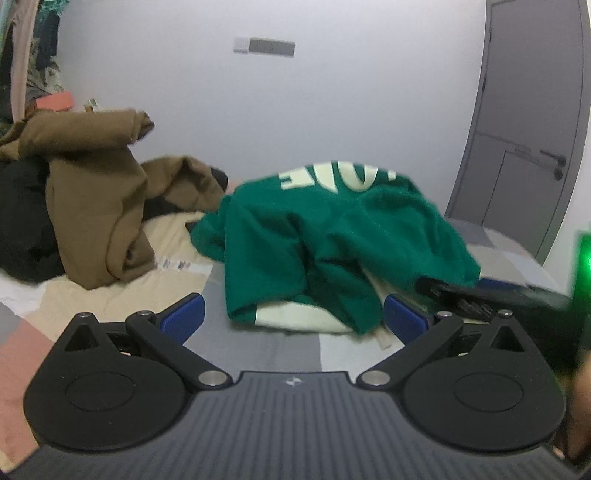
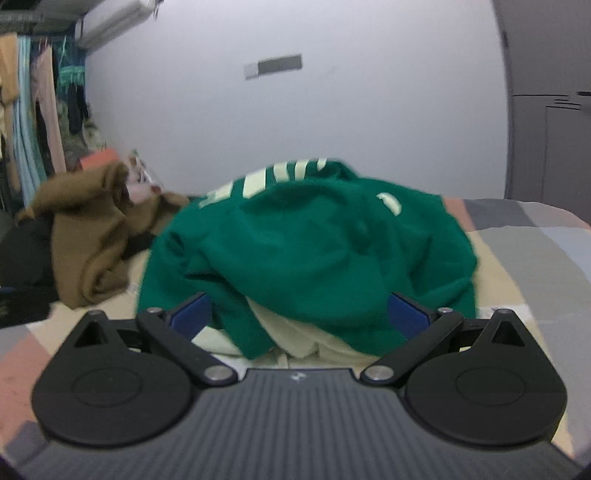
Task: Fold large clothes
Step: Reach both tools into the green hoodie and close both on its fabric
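Observation:
A crumpled green sweatshirt with cream letters and a cream hem lies heaped on the patchwork bedspread. My left gripper is open just in front of the heap, its blue pads wide apart and holding nothing. At the sweatshirt's right edge the right gripper shows as a dark blur. In the right wrist view the same sweatshirt fills the middle. The right gripper is open, and green cloth and cream hem lie loosely between its blue pads, not clamped.
A brown garment is piled at the left over black clothes. A grey door stands at the right behind the bed. Hanging clothes line the far left wall under an air conditioner.

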`<act>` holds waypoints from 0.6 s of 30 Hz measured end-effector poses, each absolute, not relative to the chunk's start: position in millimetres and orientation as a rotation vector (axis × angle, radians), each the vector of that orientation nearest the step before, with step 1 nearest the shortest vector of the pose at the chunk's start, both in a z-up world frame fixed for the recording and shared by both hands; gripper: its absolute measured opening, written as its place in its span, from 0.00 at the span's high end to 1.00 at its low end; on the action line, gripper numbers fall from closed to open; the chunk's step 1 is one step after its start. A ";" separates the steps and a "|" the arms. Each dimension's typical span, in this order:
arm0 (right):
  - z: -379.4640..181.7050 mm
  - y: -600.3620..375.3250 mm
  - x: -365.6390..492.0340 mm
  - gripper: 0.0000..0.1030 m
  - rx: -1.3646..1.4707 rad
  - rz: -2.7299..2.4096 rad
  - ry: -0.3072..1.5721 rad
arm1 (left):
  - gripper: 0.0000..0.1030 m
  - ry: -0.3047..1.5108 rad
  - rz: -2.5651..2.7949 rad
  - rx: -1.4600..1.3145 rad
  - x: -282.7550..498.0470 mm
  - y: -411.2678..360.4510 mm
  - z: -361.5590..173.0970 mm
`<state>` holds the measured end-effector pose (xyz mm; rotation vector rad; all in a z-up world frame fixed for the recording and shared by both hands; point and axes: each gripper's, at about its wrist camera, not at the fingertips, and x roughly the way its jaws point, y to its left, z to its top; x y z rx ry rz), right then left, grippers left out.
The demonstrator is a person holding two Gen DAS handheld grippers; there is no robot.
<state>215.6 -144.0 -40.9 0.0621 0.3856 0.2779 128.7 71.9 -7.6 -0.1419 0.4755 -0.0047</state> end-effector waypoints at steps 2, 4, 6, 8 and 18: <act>-51.6 -134.4 238.3 0.00 0.062 0.289 0.411 | 0.00 0.492 -0.009 -0.140 135.2 74.3 -17.3; -55.7 -121.9 258.4 0.00 0.072 0.298 0.401 | 0.00 0.501 -0.016 -0.143 140.8 77.5 -27.1; -63.3 -110.5 275.2 0.00 0.024 0.306 0.400 | 0.00 0.512 -0.011 -0.154 148.4 82.5 -35.5; -67.5 -99.2 290.1 0.00 -0.010 0.305 0.403 | 0.00 0.527 -0.020 -0.205 155.5 92.3 -42.8; -40.8 -111.3 280.2 0.79 -0.028 0.258 0.484 | 0.00 0.494 -0.051 -0.405 153.2 126.7 -46.8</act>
